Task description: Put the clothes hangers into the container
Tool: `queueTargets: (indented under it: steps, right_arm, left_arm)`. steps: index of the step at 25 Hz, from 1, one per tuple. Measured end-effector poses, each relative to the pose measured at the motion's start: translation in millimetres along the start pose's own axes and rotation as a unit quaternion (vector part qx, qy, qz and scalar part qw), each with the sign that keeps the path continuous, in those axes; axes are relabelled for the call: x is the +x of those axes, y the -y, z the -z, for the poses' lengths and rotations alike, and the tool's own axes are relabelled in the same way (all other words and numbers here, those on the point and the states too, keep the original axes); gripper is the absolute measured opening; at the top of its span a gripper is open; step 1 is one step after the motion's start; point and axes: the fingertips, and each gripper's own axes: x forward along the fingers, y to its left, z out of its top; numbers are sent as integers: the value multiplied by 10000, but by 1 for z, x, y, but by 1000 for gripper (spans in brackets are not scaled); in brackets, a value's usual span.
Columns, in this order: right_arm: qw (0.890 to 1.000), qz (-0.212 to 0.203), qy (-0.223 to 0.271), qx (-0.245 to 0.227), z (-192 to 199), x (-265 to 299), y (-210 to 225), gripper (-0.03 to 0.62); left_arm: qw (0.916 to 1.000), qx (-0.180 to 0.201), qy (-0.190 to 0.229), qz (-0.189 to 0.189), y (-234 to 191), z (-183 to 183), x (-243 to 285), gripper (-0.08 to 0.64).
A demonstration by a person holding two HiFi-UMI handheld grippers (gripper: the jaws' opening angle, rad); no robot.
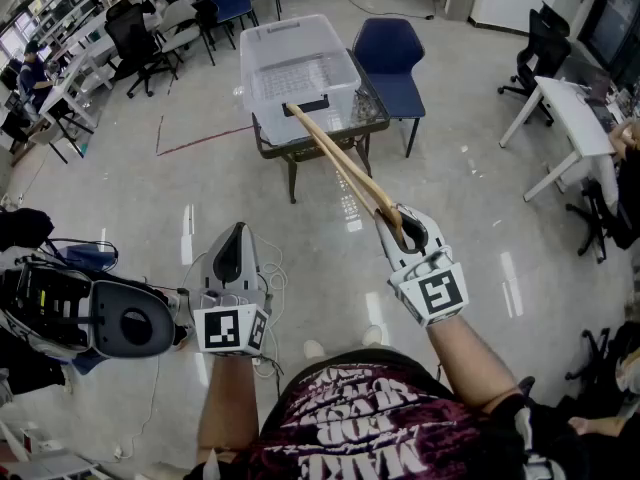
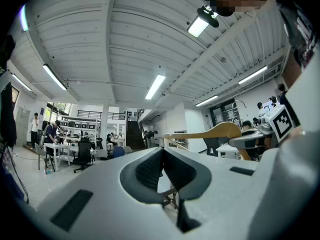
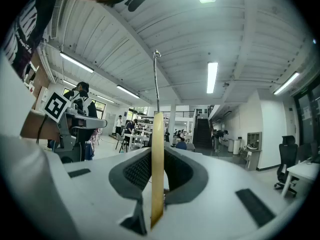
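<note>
A wooden clothes hanger (image 1: 335, 158) sticks forward and up from my right gripper (image 1: 401, 227), which is shut on its thick middle. Its far end reaches over the near rim of the clear plastic container (image 1: 262, 80) on a small table ahead. In the right gripper view the hanger (image 3: 157, 154) stands edge-on between the pads, its metal hook (image 3: 155, 79) rising above. My left gripper (image 1: 232, 238) hangs lower left of the hanger, shut and holding nothing. In the left gripper view its pads (image 2: 150, 170) meet, and the hanger (image 2: 215, 132) shows to the right.
The container rests on a dark-framed table (image 1: 368, 118) with a blue chair (image 1: 392, 60) behind it. A white desk (image 1: 572, 120) stands at the right. A grey and black machine (image 1: 95, 314) with cables sits on the floor at the left. Office chairs and desks fill the far left.
</note>
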Motion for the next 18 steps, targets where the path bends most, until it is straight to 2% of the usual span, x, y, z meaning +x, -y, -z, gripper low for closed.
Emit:
queueTargets:
  steps: [18]
  right_arm:
    - [9999, -20, 12, 122, 3, -3, -1, 60]
  left_arm:
    - [9999, 40, -88, -45, -5, 6, -10, 5]
